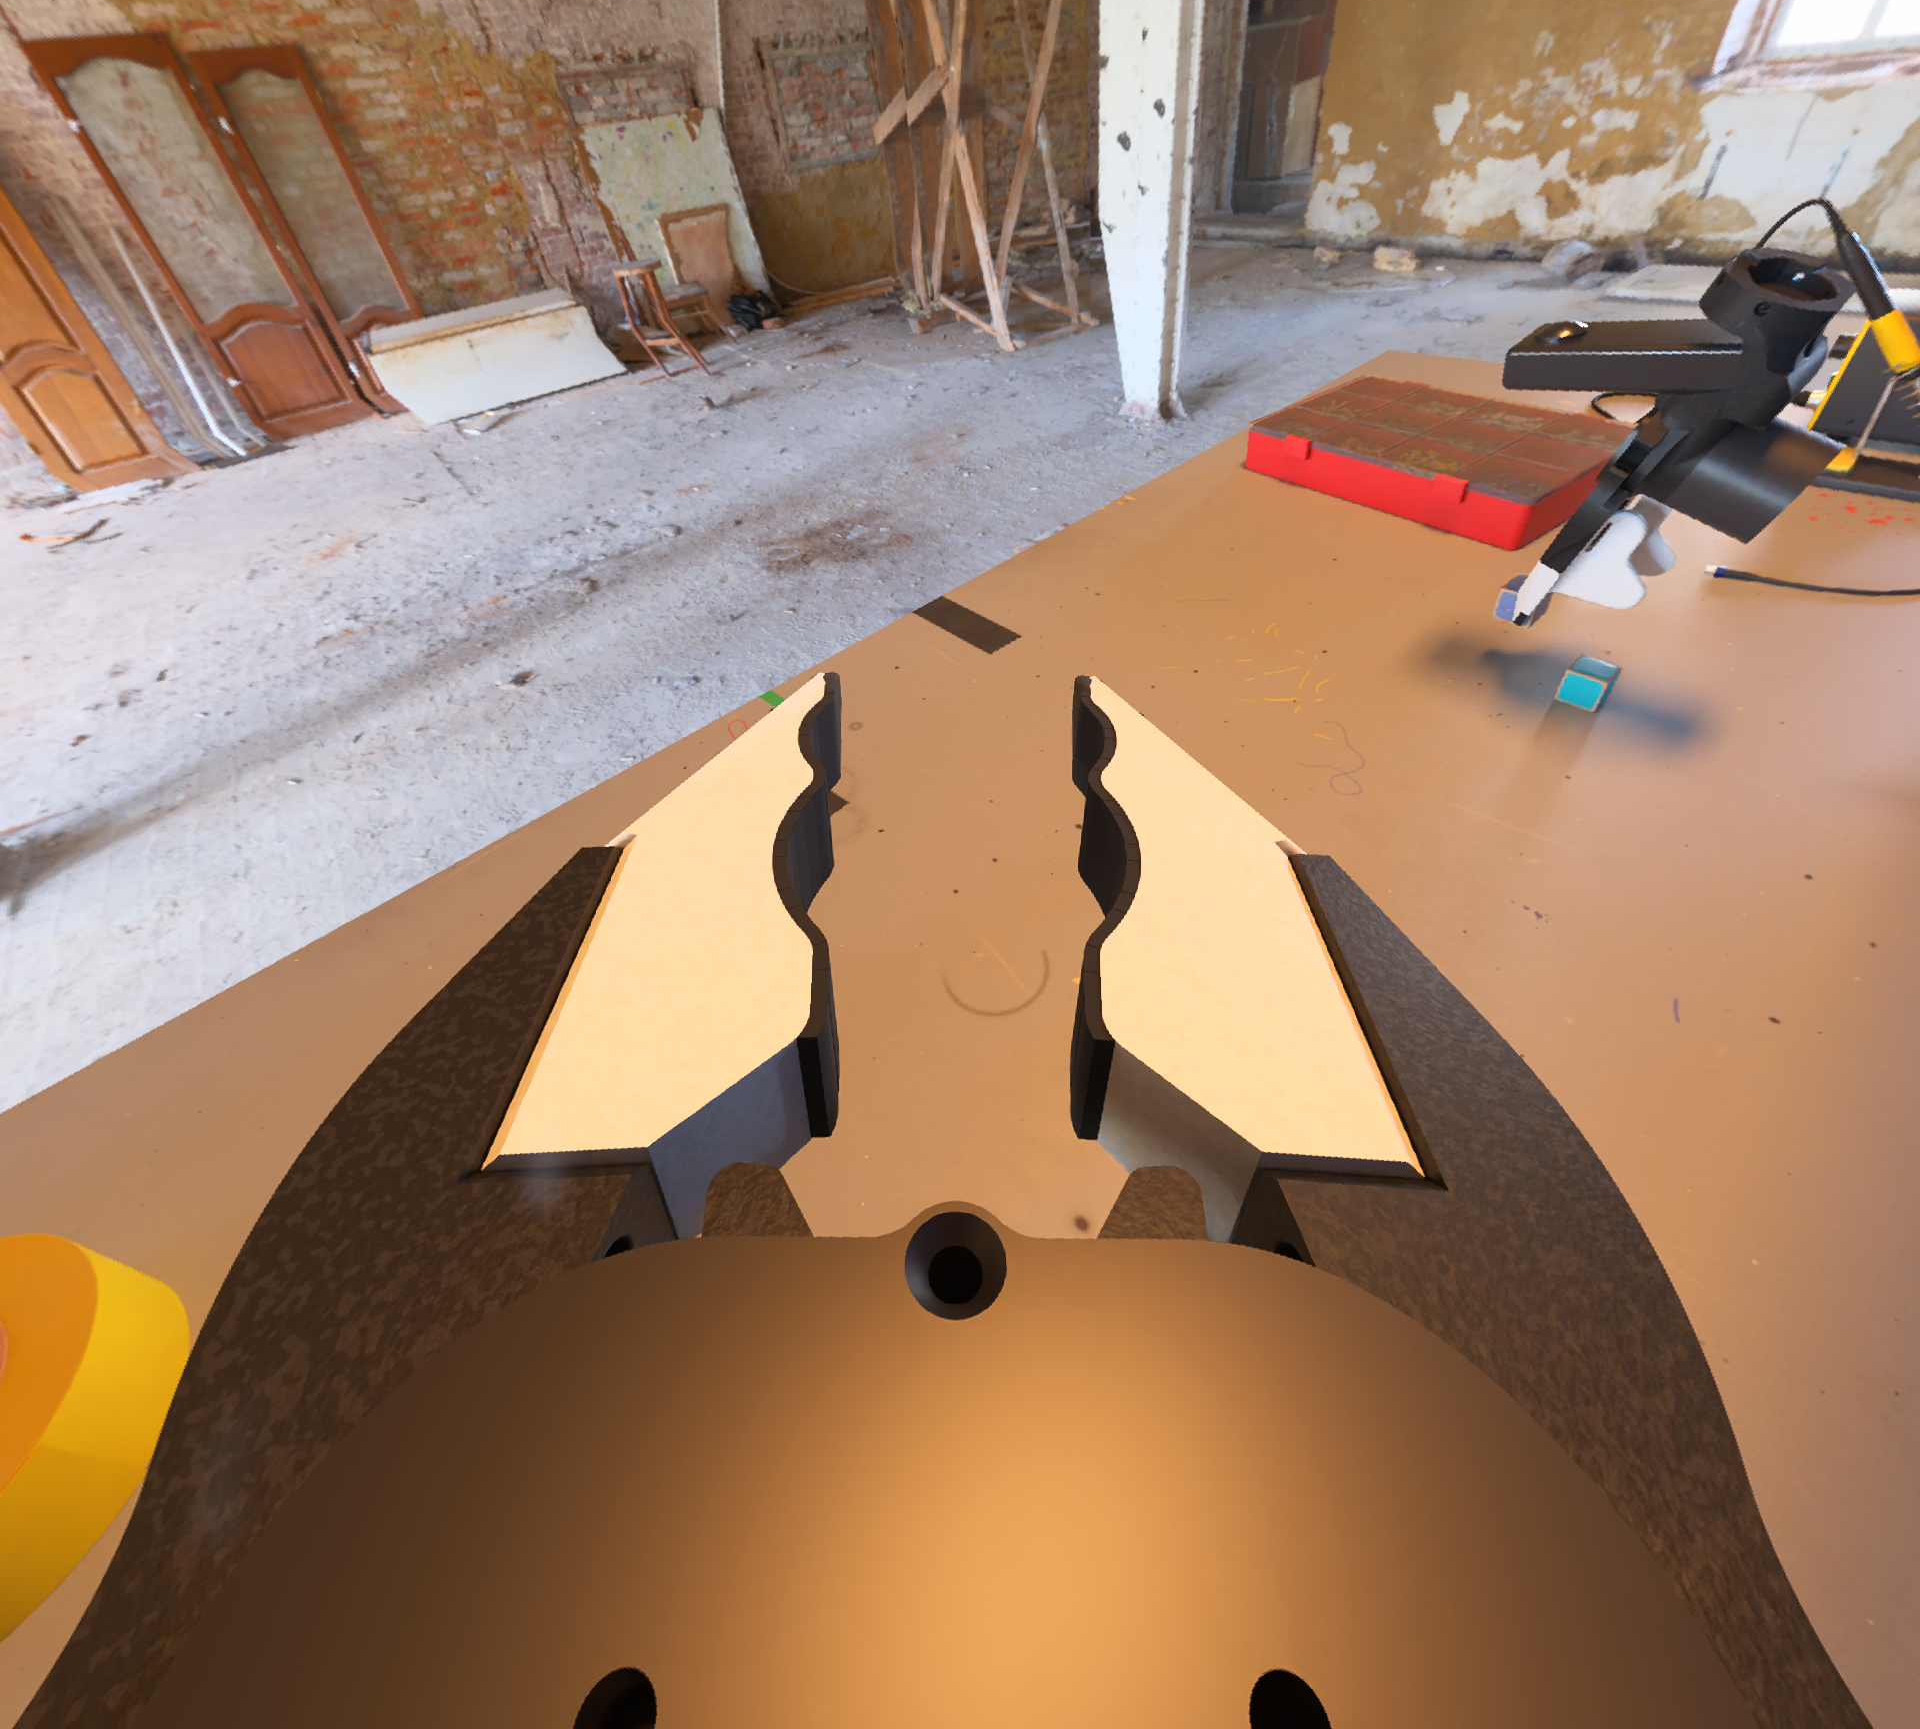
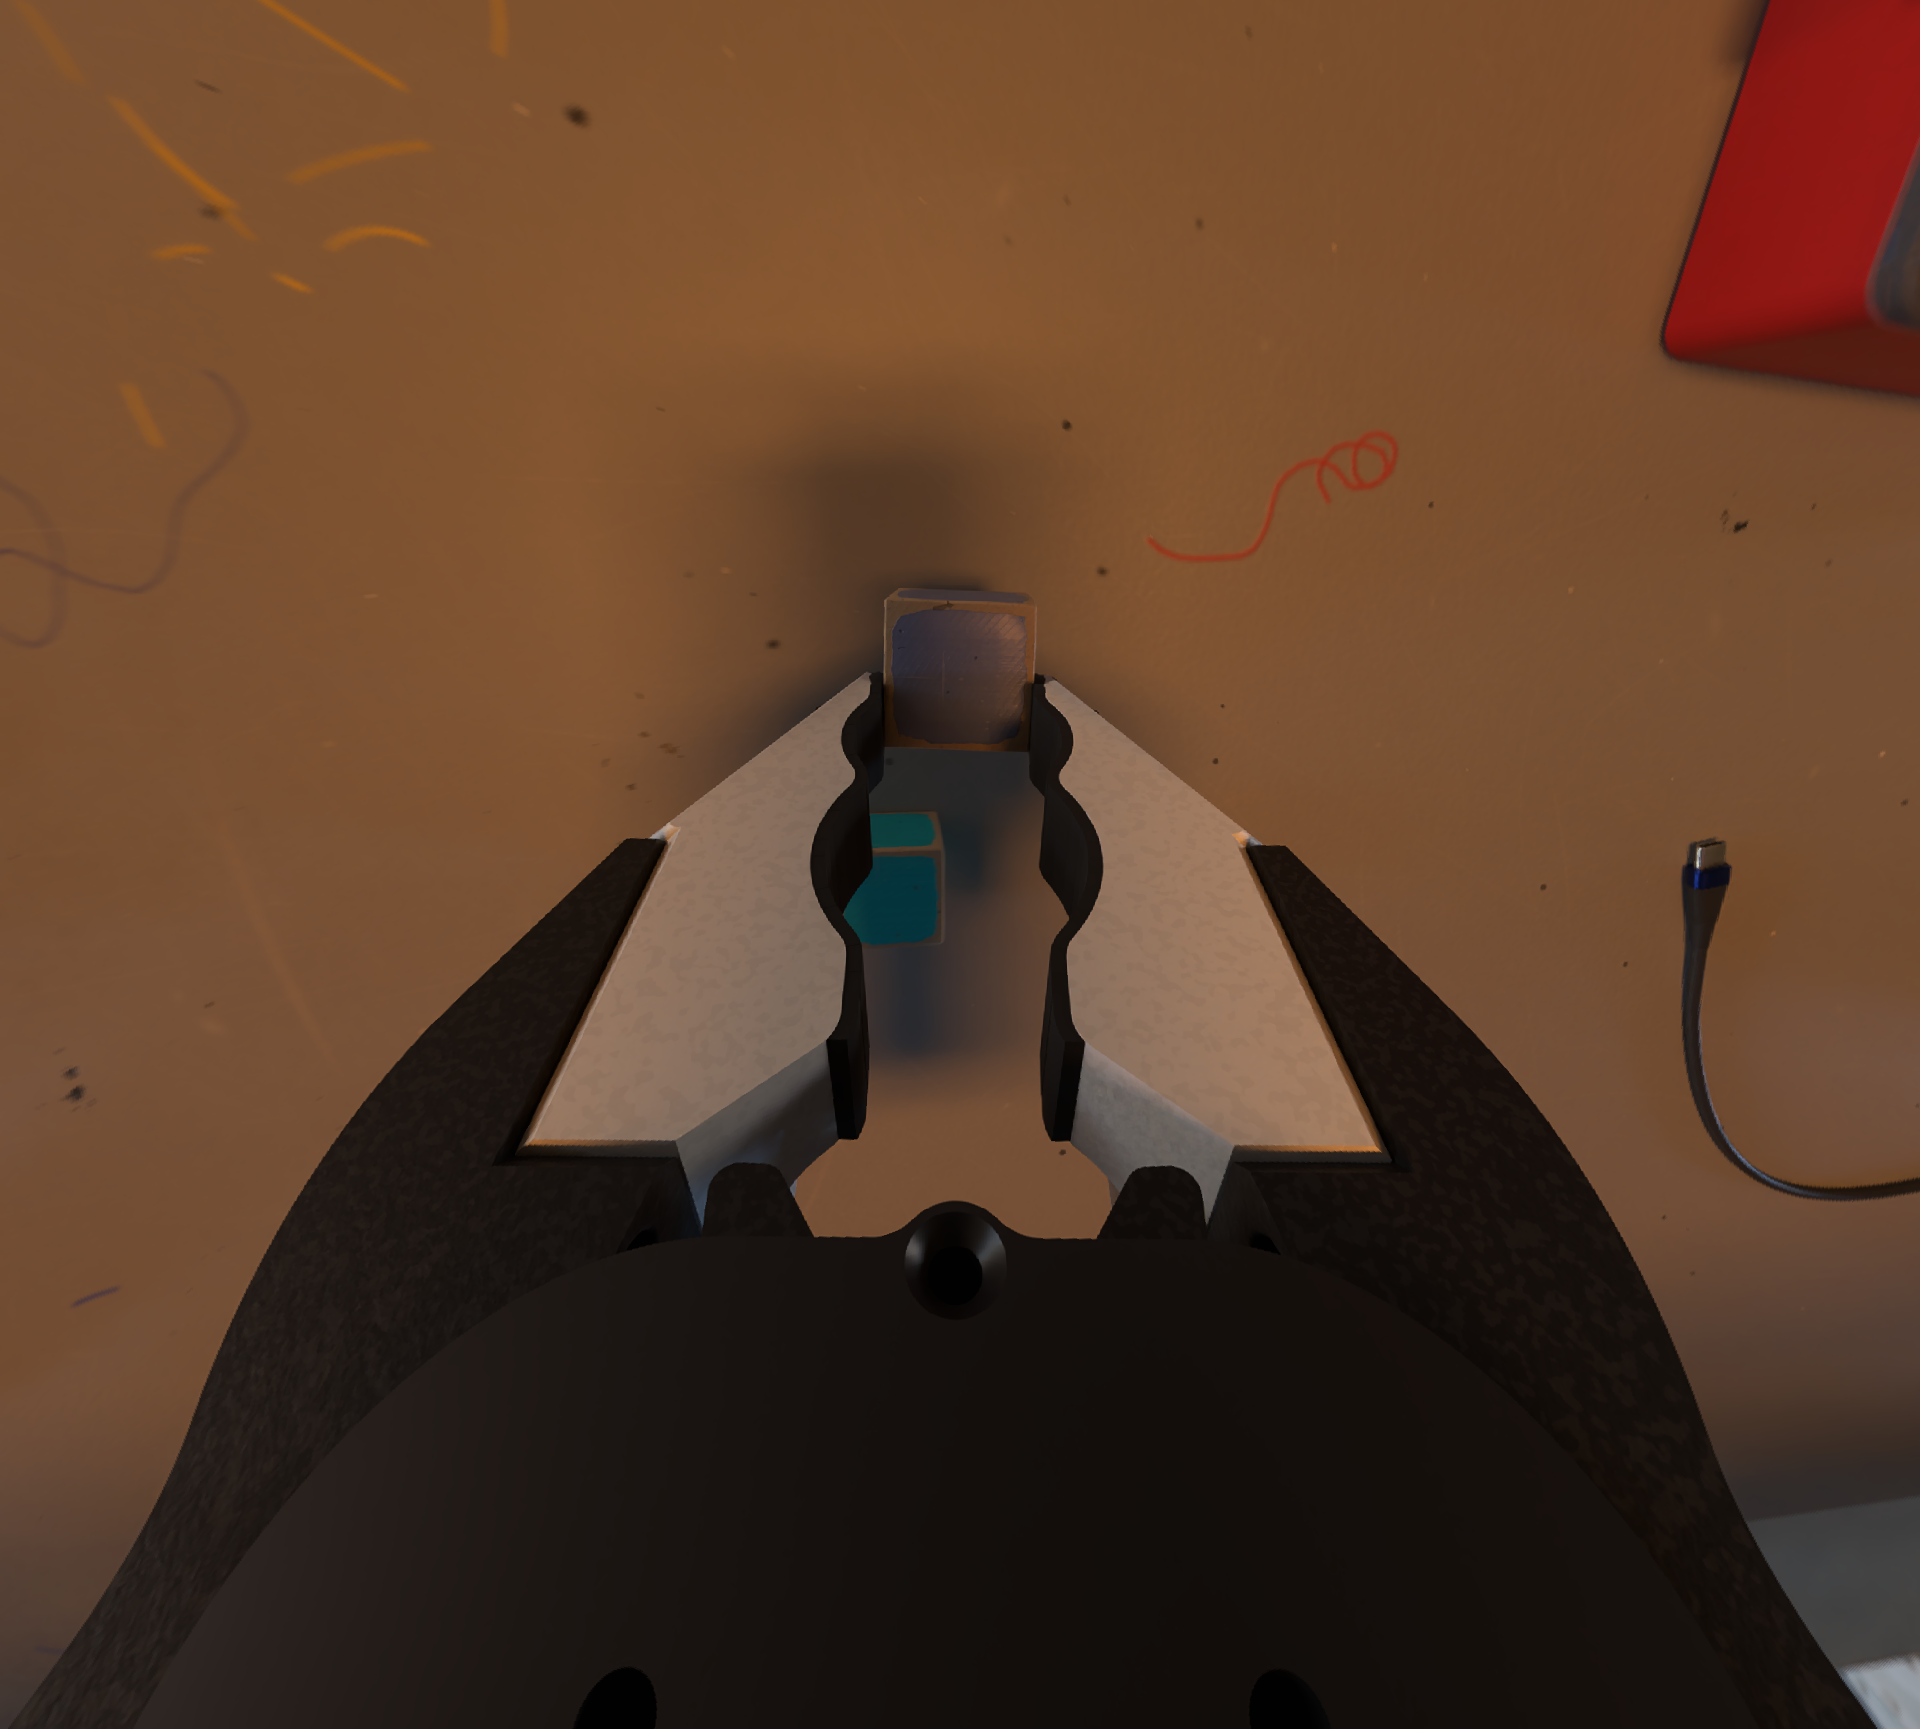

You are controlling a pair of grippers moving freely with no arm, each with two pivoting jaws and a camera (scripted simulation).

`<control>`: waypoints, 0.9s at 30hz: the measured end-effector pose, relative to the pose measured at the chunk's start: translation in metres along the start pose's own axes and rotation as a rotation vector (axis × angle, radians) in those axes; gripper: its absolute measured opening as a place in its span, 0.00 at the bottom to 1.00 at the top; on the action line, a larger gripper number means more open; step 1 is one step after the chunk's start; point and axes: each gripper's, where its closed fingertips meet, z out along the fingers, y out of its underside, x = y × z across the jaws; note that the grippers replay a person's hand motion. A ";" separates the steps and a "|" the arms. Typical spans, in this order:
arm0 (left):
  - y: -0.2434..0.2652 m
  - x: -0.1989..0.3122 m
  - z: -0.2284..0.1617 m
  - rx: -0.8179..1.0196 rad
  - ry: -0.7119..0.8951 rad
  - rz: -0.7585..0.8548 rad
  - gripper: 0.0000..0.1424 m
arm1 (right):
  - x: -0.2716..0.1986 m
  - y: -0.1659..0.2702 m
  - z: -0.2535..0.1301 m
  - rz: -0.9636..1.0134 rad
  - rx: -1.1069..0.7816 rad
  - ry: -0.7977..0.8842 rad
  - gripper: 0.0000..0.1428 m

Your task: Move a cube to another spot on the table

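The right gripper (image 2: 956, 692) pinches a greyish-purple cube (image 2: 961, 677) between its fingertips, the jaws drawn in to the cube's width and pressing on its two opposite side faces. The cube is held clear of the brown table (image 2: 623, 432), carried square to the fingers with one flat face turned to the wrist camera; its sides look equal, so it shows no long axis. In the left wrist view the same gripper (image 1: 1522, 604) hangs nose-down over the worktop with the cube (image 1: 1509, 607) at its tips, short of the red case (image 1: 1423, 464) that lies toward the far edge.

A second, teal cube (image 2: 899, 879) rests on the table beneath the right gripper, partly hidden by one finger; in the left wrist view it (image 1: 1584, 684) sits apart from the held cube, in the gripper's blurred shadow.

The left gripper (image 1: 956, 703) hovers near the worktop's left edge, its jaws parted wide with nothing between them, only bare table showing through the gap. A dark cable (image 2: 1714, 1004) lies toward the right side, and a yellow object (image 1: 62, 1409) shows at the lower left.
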 end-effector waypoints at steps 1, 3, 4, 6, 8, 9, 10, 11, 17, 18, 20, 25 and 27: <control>0.001 0.000 0.000 -0.004 -0.003 0.005 0.31 | 0.003 0.003 0.006 0.009 -0.015 0.008 0.19; 0.001 0.001 0.001 -0.007 -0.002 0.012 0.31 | 0.009 0.006 0.015 0.028 -0.023 0.020 0.19; 0.001 0.001 0.001 -0.006 -0.001 0.013 0.31 | 0.011 0.008 0.018 0.037 -0.027 0.025 0.19; 0.001 0.001 0.002 -0.006 0.000 0.014 0.31 | 0.011 0.012 0.023 0.046 -0.039 0.020 0.19; 0.002 0.001 0.002 -0.009 0.001 0.015 0.31 | 0.012 0.015 0.026 0.057 -0.051 0.018 0.19; 0.002 0.002 0.002 -0.011 0.002 0.017 0.31 | 0.011 0.016 0.027 0.069 -0.052 0.009 0.19; 0.002 0.002 0.003 -0.013 0.003 0.019 0.31 | 0.010 0.016 0.028 0.080 -0.051 -0.003 0.19; 0.002 0.002 0.003 -0.014 0.003 0.022 0.31 | 0.009 0.016 0.027 0.086 -0.050 -0.011 0.19; 0.002 0.003 0.002 -0.015 -0.002 0.039 0.31 | 0.006 0.018 0.029 0.079 -0.063 -0.006 0.19; 0.002 0.003 0.001 -0.015 -0.003 0.040 0.31 | 0.005 0.018 0.030 0.073 -0.061 -0.007 0.19; 0.001 0.002 0.001 -0.012 -0.002 0.037 0.31 | 0.002 0.018 0.028 0.064 -0.063 -0.012 0.23; -0.002 0.000 -0.003 0.005 -0.005 0.029 0.31 | -0.017 -0.007 -0.021 -0.031 0.056 0.047 0.28; -0.003 -0.001 -0.004 0.010 -0.007 0.027 0.31 | -0.048 -0.028 -0.064 -0.109 0.232 0.076 0.27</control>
